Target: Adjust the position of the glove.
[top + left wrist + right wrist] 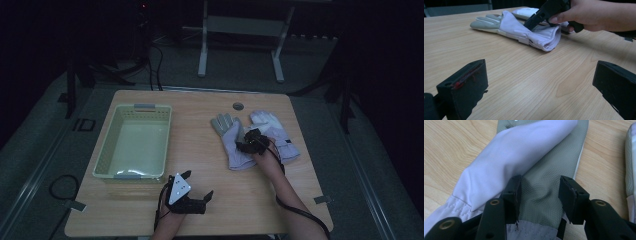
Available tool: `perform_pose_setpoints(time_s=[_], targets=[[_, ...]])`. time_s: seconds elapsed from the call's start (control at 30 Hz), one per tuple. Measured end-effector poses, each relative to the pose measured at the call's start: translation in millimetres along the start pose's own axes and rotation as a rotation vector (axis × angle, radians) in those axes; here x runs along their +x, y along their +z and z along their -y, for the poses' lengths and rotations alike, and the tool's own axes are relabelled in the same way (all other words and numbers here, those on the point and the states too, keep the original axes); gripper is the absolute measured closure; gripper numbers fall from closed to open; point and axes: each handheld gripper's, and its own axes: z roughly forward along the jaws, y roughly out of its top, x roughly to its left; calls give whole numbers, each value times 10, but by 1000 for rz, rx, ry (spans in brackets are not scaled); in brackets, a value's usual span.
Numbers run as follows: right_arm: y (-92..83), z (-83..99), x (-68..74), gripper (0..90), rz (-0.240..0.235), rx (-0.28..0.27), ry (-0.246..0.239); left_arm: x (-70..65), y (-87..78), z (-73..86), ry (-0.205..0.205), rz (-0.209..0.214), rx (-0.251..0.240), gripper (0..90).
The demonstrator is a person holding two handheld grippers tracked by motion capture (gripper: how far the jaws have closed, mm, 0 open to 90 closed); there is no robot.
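Two white and grey gloves lie on the right half of the wooden table. The left glove (231,142) (524,30) (541,170) has a white flap folded over its grey palm. My right gripper (248,142) (540,185) points down onto this glove near the cuff. Its jaws stand apart, straddling a wrinkled strip of grey fabric without clamping it. The second glove (272,127) (631,170) lies just to the right. My left gripper (199,183) (541,72) rests low near the table's front edge, open with nothing between its jaws, facing the gloves.
A pale green plastic basket (112,145) with nothing inside stands on the table's left half. A small round hole (238,106) sits near the far edge. Bare wood lies between the left gripper and the gloves. A metal frame stands on the floor behind the table.
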Motion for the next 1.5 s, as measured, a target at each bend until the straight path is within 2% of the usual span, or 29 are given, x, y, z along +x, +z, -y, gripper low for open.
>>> perform_pose_setpoints(time_s=[0.07,0.1,0.2,0.23,0.27,0.37,0.4,0.43,0.47,0.5,0.53,0.57,0.63,0.67,0.7,0.8,0.93,1.03,1.23,1.33,1.4,1.5], targets=[[2,-7,15,528,7,6,-3,0,0,0,-1,0,0,0],[2,-12,29,547,11,11,-13,1,0,0,-2,0,0,0],[-3,-12,10,659,-12,14,5,-1,1,0,0,0,0,0],[-3,-12,10,659,-12,14,5,-1,1,0,0,0,0,0],[-19,-26,30,793,1,13,39,0,2,-1,-1,0,2,0],[-77,-65,109,857,45,0,88,5,2,0,-8,2,2,0],[-77,-65,109,857,45,0,88,5,2,0,-8,2,2,0],[-102,-74,128,857,43,-13,120,5,2,0,-8,2,2,0],[-102,-74,128,860,43,-13,120,4,0,0,-4,3,2,0],[-218,-90,192,867,28,-69,191,1,0,0,-3,2,1,0],[-218,-90,192,867,28,-69,191,1,-1,0,0,1,1,0],[-318,-100,246,869,18,-108,216,-1,1,0,-1,1,-1,0],[-423,-105,318,869,15,-143,231,2,0,0,-1,3,0,0],[-423,-105,318,869,15,-143,231,2,0,0,-2,3,0,0],[-519,-99,381,870,8,-174,262,2,-1,0,1,2,1,0],[-592,-97,451,870,17,-189,260,-1,-1,0,3,1,1,0],[-757,-11,645,870,16,-224,286,0,-1,0,3,1,1,0],[-796,56,712,870,8,-240,301,0,-1,0,3,1,1,0],[-750,167,789,870,9,-234,293,0,-1,0,3,1,0,0],[-646,246,792,869,-18,-220,323,-1,-1,0,4,1,1,0],[-607,267,791,868,-18,-215,340,0,-1,0,3,1,1,0],[-513,282,807,855,2,-183,318,0,-1,0,3,2,1,0]])
